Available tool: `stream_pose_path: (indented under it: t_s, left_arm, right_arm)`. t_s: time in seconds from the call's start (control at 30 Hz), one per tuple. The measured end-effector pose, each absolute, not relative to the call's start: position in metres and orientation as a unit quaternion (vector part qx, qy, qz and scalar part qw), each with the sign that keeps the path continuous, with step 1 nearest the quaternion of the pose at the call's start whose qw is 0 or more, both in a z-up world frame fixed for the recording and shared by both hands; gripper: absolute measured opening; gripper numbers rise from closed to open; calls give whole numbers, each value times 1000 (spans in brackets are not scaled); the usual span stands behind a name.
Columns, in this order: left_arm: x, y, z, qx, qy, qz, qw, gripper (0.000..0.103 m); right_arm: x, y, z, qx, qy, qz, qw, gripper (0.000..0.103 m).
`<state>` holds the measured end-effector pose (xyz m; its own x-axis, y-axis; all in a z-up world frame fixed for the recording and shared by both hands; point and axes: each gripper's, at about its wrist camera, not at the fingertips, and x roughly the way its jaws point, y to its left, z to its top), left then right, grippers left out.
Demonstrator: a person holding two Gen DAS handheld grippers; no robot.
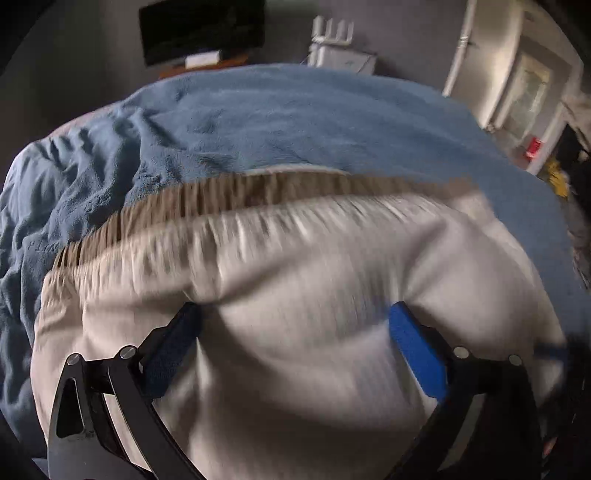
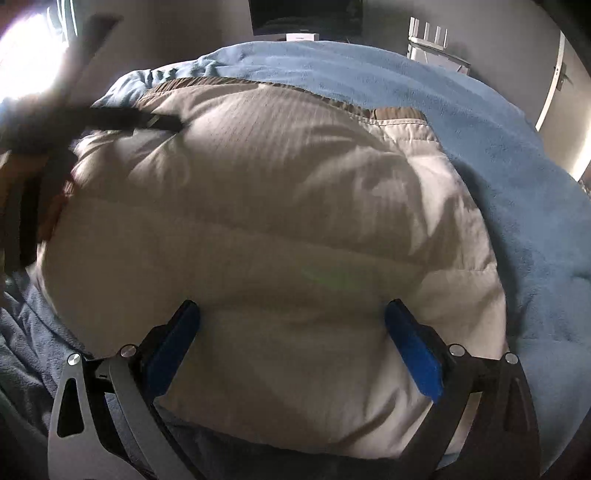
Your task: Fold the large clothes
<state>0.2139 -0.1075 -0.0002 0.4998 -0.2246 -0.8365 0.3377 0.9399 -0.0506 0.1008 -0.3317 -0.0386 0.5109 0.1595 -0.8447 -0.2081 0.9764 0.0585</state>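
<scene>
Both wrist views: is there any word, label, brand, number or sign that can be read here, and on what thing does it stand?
None can be read with confidence.
Blue blanket: faint pressed marks at its left edge, possibly letters, too blurred to read.
Red sign on the far wall: too small to read.
White box below the dark screen: no legible text.
Beige garment: no print or tag visible in either view.

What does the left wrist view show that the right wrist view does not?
Only the left wrist view shows a red object by the far wall, and its picture is blurred. Only the right wrist view shows a bright window and the garment's far right corner. Both show the beige garment on the blue blanket, a dark screen, and open tongs, the left tongs and the right tongs.
</scene>
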Motion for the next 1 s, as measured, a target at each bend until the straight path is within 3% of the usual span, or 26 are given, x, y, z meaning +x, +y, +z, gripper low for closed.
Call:
stream_pose_path:
  t_s: [0.37,0.6,0.73,0.83,1.0]
  left_arm:
    - [251,-121,-32,88,502,-135,850,98]
    - [219,-108,-1,98,457,-159,869,97]
    - [191,-73,21,122,422,-159,884,97]
    - [185,-29,18,116,445,-141,877,97]
    - [191,67,10,56,466,-103,877,98]
  right_arm:
    - [109,-325,-47,-33,475,97,874,96]
    - [105,-342,-24,7,434,97,896,96]
    - [126,-357,-12,-19,415,66,907,96]
    - [159,-377,-25,-37,449,36,892,96]
    - [193,-432,-30,22,469,12,883,96]
